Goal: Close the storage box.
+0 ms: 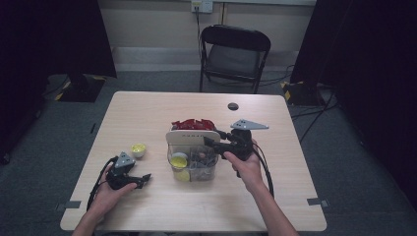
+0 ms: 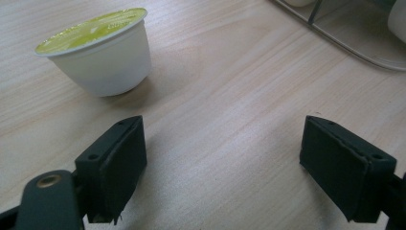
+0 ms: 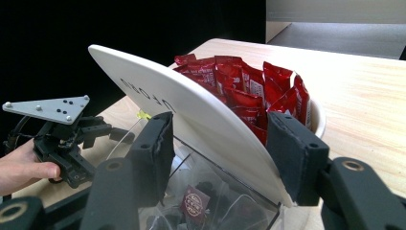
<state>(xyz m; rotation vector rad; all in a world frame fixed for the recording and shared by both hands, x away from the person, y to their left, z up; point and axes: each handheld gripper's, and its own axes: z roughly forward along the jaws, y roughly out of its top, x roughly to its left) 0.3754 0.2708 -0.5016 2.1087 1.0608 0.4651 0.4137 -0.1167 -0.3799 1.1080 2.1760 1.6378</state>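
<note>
A clear plastic box (image 1: 193, 169) stands mid-table with its white lid (image 1: 192, 136) tipped up on edge. My right gripper (image 1: 210, 142) is at the lid's right end, open. In the right gripper view the lid (image 3: 191, 105) slants through the gap of my right gripper (image 3: 220, 153), and I cannot tell whether a pad touches it. Behind it sits a white bowl of red sachets (image 3: 244, 91). My left gripper (image 1: 145, 179) lies low near the front left, open, with nothing between its fingers. A small white cup with a yellow-green foil top (image 2: 98, 52) stands just beyond it.
Inside the box are another yellow-topped cup (image 1: 179, 160) and dark sachets (image 3: 194, 199). A dark round spot (image 1: 233, 106) marks the table's far side. A black folding chair (image 1: 235, 51) stands behind the table. The left gripper (image 3: 62, 139) appears in the right gripper view, held by a hand.
</note>
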